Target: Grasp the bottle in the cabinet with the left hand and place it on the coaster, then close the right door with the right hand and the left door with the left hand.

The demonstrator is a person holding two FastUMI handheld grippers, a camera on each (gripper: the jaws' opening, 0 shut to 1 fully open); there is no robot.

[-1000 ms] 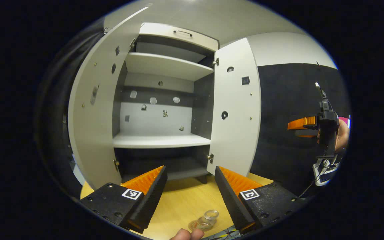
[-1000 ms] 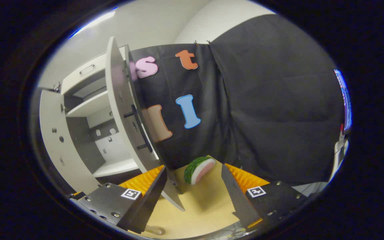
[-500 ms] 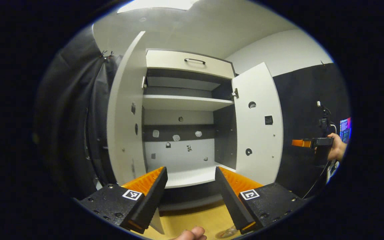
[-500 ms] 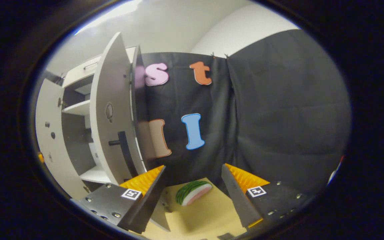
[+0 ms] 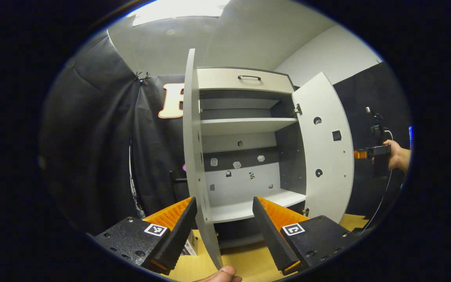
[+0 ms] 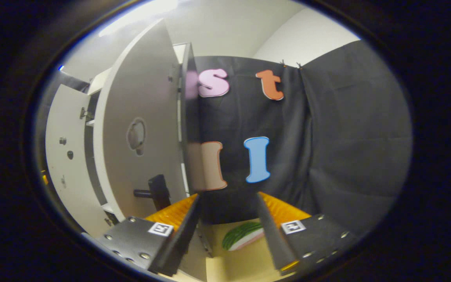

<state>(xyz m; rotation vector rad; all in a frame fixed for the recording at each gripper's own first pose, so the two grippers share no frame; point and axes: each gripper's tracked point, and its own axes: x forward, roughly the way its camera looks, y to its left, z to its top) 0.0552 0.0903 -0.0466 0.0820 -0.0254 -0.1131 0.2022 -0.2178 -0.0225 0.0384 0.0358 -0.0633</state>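
The white cabinet (image 5: 245, 125) stands with both doors open and its shelves bare. The left door (image 5: 191, 156) shows edge-on in the left gripper view, and its lower edge runs down between the fingers of my open left gripper (image 5: 223, 231). The right door (image 5: 327, 149) hangs open at the right, and beyond it a hand holds my right gripper (image 5: 368, 152). In the right gripper view the right door's outer face (image 6: 139, 137) with its black handle (image 6: 153, 192) is close on the left. My right gripper (image 6: 227, 235) is open and holds nothing.
A watermelon-slice toy (image 6: 243, 236) lies on the wooden tabletop (image 6: 229, 266) between the right gripper's fingers, farther off. A small box (image 5: 189, 246) sits by the left door's foot. Black cloth walls close in on the left and right. A thumb (image 5: 221, 274) shows at the bottom edge.
My left gripper swung left and up: the bottle on the table left the view, and the left door now stands edge-on. My right gripper moved closer to the right door's outer face.
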